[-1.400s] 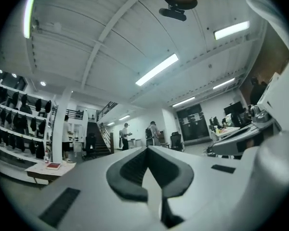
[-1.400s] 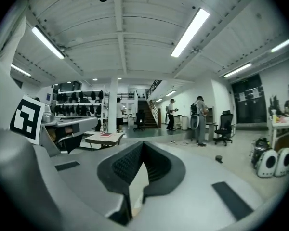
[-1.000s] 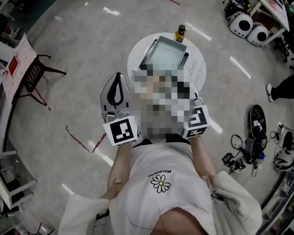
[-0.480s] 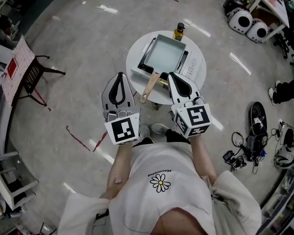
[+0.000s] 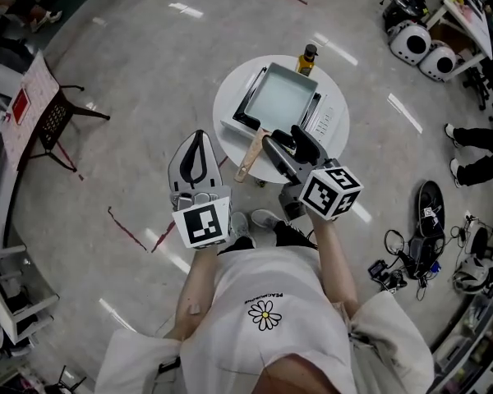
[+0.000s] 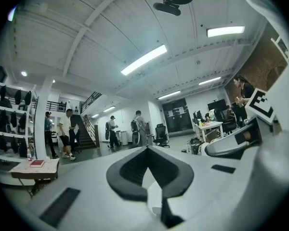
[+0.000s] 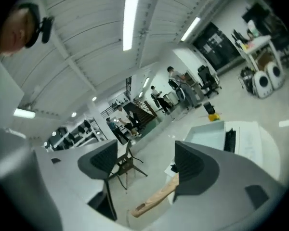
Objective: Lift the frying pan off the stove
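The right gripper [image 5: 281, 136], its jaws just opened wide, framed the pan [image 5: 279, 97] handle [image 7: 156, 196] untouched, while the left gripper [image 6: 145, 150] stayed pressed together on nothing.

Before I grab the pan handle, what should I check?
1. Is right gripper open: ok, fingers just opened, nothing gripped.
2. Grip on handle: not ok, none yet.
3. Path to handle: ok, nothing in the way.
4. Is pan flat on stove: ok.
5. Is bottle clear of handle: ok, far side.
6. Is left gripper clear: ok, shut, beside the table.
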Demonstrator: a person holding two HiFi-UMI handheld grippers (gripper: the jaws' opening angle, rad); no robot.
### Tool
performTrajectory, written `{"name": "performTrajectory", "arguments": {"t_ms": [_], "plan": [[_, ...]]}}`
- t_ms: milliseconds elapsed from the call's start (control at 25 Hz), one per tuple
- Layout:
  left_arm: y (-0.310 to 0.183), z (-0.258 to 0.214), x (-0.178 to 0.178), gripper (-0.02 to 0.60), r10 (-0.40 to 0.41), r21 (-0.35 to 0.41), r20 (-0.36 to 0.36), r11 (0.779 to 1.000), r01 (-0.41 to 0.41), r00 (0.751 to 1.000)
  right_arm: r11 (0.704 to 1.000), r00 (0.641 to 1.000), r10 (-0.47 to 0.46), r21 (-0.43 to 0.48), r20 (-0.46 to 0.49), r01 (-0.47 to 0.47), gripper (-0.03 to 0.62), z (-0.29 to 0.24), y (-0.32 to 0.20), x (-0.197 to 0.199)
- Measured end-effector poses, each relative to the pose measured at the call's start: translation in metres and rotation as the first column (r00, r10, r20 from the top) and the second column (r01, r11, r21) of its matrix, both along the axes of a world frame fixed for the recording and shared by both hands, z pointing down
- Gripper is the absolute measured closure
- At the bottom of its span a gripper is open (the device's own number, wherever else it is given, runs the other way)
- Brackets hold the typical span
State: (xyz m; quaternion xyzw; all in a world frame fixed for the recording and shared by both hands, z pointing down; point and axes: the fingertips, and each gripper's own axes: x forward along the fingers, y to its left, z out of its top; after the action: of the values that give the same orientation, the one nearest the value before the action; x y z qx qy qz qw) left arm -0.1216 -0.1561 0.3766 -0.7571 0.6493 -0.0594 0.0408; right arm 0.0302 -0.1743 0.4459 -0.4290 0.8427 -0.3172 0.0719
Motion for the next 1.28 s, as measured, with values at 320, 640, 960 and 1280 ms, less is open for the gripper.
{"name": "performTrajectory", "arguments": {"t_ms": [320, 640, 960, 1280], "plan": [[-0.006, 0.022, -0.016, 0.581, -0.036, -0.074, 0.017, 0.997, 0.037, 0.999, 0.908, 0.874, 0.099, -0.403, 0.476, 0.117, 0.244, 0.095, -0.009, -0.008], [-0.007, 0.041, -0.026, 0.581, -0.058, -0.125, 0.020, 0.990, 0.060, 0.998, 0.769, 0.686, 0.251, -0.571, 0.683, 0.287, 0.247, 0.160, -0.016, -0.037], [-0.002, 0.055, -0.034, 0.581, -0.065, -0.159, 0.022, 0.985, 0.068, 0.998, 0.734, 0.547, 0.261, -0.531, 0.796, 0.423, 0.303, 0.163, -0.015, -0.064], [0.001, 0.061, -0.036, 0.581, -0.063, -0.176, 0.019, 0.982, 0.065, 0.998, 0.714, 0.519, 0.253, -0.519, 0.816, 0.469, 0.398, 0.158, -0.015, -0.080]]}}
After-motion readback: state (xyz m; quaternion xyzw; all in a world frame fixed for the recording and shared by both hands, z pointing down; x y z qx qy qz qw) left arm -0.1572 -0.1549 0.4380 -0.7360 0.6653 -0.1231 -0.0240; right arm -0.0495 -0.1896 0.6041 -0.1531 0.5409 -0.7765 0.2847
